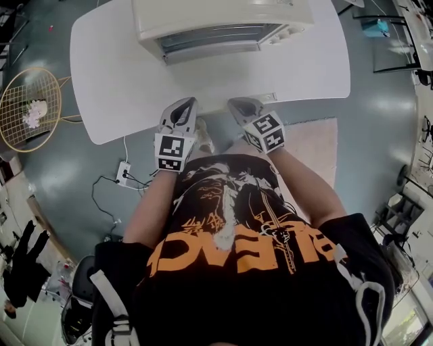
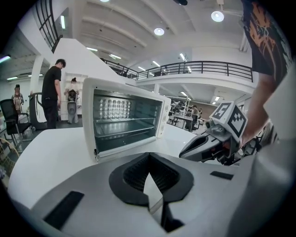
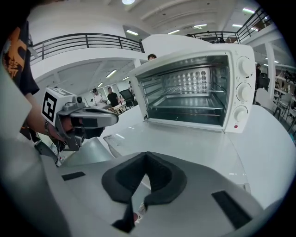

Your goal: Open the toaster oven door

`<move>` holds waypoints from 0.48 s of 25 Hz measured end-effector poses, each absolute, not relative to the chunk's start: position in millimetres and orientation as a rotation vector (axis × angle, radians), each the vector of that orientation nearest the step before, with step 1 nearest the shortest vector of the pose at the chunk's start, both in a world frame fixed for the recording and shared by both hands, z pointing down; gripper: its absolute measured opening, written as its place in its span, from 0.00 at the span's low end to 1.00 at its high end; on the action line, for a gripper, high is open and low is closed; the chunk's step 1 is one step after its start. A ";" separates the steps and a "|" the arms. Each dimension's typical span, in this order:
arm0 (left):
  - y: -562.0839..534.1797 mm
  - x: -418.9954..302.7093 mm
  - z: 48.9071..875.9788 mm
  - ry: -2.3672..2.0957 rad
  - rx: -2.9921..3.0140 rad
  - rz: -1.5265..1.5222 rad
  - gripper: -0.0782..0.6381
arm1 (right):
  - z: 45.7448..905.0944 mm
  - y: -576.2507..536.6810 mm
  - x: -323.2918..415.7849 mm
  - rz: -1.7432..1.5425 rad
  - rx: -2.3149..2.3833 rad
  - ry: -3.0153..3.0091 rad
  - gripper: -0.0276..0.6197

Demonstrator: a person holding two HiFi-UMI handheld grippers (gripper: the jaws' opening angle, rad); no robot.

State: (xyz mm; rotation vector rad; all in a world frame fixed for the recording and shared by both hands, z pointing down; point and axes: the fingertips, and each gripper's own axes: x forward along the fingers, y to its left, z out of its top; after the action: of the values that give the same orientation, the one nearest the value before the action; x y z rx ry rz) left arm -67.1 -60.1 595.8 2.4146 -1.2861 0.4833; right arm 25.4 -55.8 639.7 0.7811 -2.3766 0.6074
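We held the left tool (image 1: 187, 103) and the right tool (image 1: 235, 103) clenched and empty at the near edge of the surface (image 1: 122, 81). The toaster oven (image 1: 223, 17) seemed already open, so we judged that only the withdrawing remained.

White table (image 1: 115, 74), grey floor (image 1: 54, 177), railed balcony (image 2: 194, 67), ceiling lights (image 2: 158, 31).

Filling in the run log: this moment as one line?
toaster oven: appears open | left gripper: shut, empty | right gripper: shut, empty | both at near edge of table
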 end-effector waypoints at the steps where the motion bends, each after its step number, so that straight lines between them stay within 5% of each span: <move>1: -61.1 -67.6 598.8 -1.283 2.411 0.487 0.14 | 643.2 -56.0 25.6 0.613 0.778 -2.369 0.06; 12: -62.5 -77.0 609.4 -1.276 2.392 0.502 0.14 | 680.5 -55.2 30.5 0.652 0.752 -2.276 0.06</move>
State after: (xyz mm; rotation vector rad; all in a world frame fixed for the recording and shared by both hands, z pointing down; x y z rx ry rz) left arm -77.0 -62.5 609.4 2.3918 -1.2764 0.5024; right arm 30.5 -55.2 680.5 0.7521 -2.2761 0.6517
